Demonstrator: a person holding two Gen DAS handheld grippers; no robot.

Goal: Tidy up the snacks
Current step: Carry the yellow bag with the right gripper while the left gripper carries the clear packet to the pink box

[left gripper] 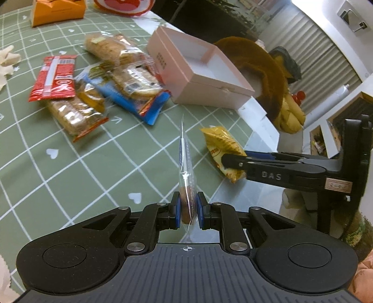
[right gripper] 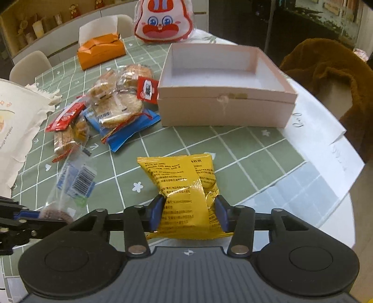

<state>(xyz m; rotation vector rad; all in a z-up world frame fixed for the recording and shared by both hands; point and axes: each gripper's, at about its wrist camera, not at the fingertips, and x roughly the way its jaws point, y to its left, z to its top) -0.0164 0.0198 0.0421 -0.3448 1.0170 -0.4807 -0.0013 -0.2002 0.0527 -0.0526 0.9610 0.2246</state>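
Observation:
My left gripper (left gripper: 188,211) is shut on a clear cookie packet (left gripper: 185,167) with blue print, held edge-on above the table. It also shows in the right wrist view (right gripper: 74,184). My right gripper (right gripper: 188,213) is shut on a yellow snack packet (right gripper: 184,186), held just above the green checked tablecloth (right gripper: 244,158); it also shows in the left wrist view (left gripper: 221,149), with the right gripper (left gripper: 233,160). An open, empty pink box (right gripper: 223,109) stands beyond, also seen in the left wrist view (left gripper: 198,77). A pile of snacks (right gripper: 112,109) lies left of the box.
An orange box (right gripper: 101,50) and a rabbit-face bag (right gripper: 163,22) stand at the table's far side. A white cloth bag (right gripper: 16,125) lies at the left. A chair with a brown coat (right gripper: 326,70) stands right of the table edge. White paper (right gripper: 321,144) lies by the box.

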